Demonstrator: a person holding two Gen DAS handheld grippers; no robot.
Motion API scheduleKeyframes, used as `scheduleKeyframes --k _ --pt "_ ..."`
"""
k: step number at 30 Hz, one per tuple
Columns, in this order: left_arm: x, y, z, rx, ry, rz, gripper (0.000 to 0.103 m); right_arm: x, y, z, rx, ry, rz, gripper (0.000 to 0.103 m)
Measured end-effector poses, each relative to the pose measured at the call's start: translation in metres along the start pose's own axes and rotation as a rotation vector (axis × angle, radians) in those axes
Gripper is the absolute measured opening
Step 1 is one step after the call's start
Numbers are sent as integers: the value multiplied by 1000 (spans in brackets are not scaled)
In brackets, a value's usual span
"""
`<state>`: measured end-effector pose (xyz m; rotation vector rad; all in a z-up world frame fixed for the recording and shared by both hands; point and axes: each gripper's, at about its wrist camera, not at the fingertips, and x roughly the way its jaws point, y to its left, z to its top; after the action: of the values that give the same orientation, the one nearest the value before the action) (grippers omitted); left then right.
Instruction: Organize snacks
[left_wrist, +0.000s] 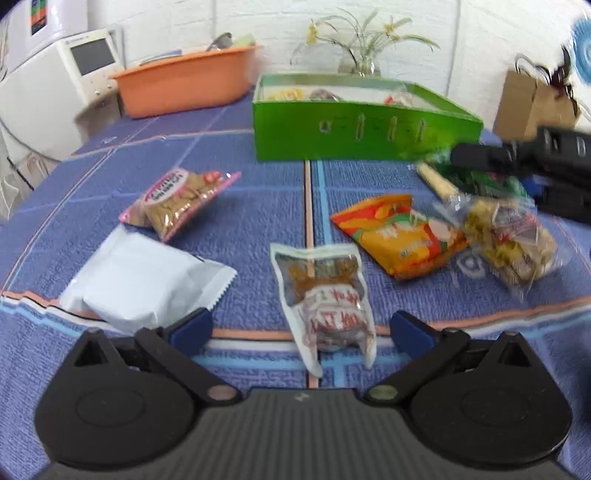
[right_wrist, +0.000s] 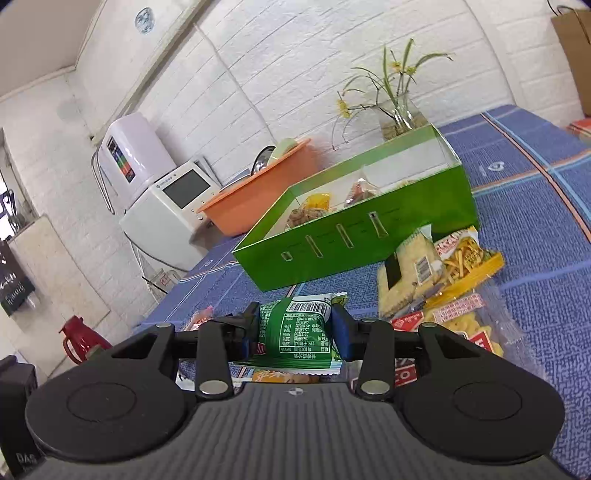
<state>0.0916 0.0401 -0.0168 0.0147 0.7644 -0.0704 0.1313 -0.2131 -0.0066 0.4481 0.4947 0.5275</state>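
Note:
My right gripper is shut on a green snack packet, held above the blue tablecloth in front of the green box. The box holds several snacks; it also shows in the left wrist view. My left gripper is open, low over a clear packet with red lettering that lies between its fingers. In that view the right gripper comes in from the right, over a green packet.
On the cloth lie a white packet, a pink-edged peanut packet, an orange packet and a clear noodle packet. An orange tub, a plant vase and a paper bag stand behind.

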Motion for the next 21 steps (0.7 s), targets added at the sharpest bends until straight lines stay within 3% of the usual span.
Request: scheduleKeyframes --k 7,8,9,10,11,14,21 --pt "0 -7 -1 -2 2 28 103 -2 -12 1 52 3 -6 71" --pt "-1 -8 0 2 8 26 99 -2 -14 1 62 6 -8 71" --pt "-3 -9 1 10 9 13 93 -2 -16 1 71 9 -11 71" --pt "-9 -11 2 24 0 -6 65 -2 -19 1 79 11 -11 71" --pt "-12 -15 5 50 1 -24 44 -3 -19 1 84 8 -11 71" --pt "-14 -25 9 123 16 -31 39 -8 -17 1 72 -16 1 71" --pt "-34 -5 21 60 -14 -97 39 -8 -17 2 75 -17 29 71"
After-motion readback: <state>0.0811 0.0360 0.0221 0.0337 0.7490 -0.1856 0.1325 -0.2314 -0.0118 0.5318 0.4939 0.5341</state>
